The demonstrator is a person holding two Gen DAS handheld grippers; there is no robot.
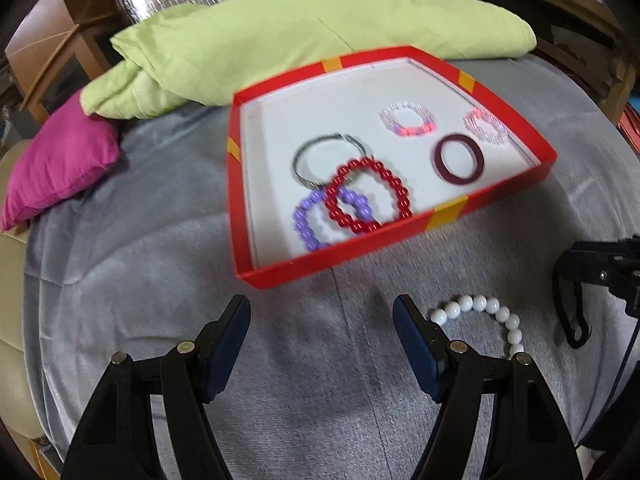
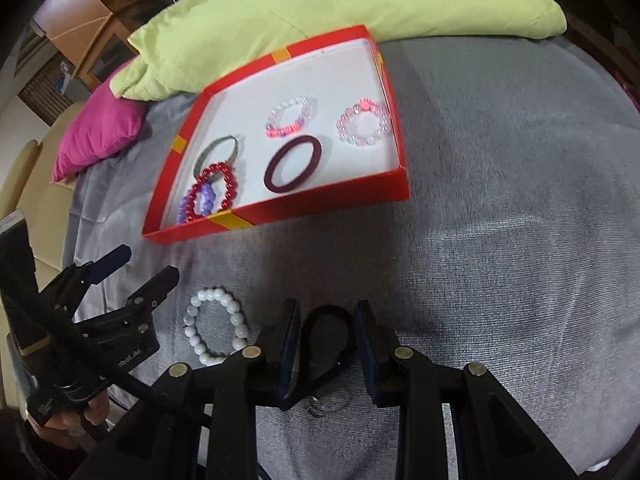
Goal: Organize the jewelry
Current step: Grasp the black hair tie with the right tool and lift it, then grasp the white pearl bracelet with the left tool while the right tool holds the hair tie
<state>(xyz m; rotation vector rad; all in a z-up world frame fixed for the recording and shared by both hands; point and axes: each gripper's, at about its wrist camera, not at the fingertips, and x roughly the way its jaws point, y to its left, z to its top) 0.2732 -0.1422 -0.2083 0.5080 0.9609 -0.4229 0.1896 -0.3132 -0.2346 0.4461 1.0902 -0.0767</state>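
Note:
A red box (image 1: 448,212) (image 2: 320,204) with a white floor lies on the grey cover. In it are a silver bangle (image 1: 298,160), a red bead bracelet (image 1: 400,188), a purple bead bracelet (image 1: 300,220), a maroon band (image 1: 440,168) and two clear pink bead bracelets (image 1: 388,120). My left gripper (image 1: 320,312) (image 2: 146,266) is open over bare cloth just in front of the box. A white bead bracelet (image 1: 480,306) (image 2: 236,316) lies right beside its right finger. My right gripper (image 2: 328,312) (image 1: 592,272) is shut on a black hair band (image 2: 320,312) (image 1: 572,320), which hangs as a loop.
A light green pillow (image 1: 280,48) and a magenta cushion (image 1: 60,160) lie behind and left of the box. A small clear object (image 2: 316,404) rests on the cloth under my right gripper. Wooden furniture stands at the back, and a hand (image 2: 68,420) holds the left gripper.

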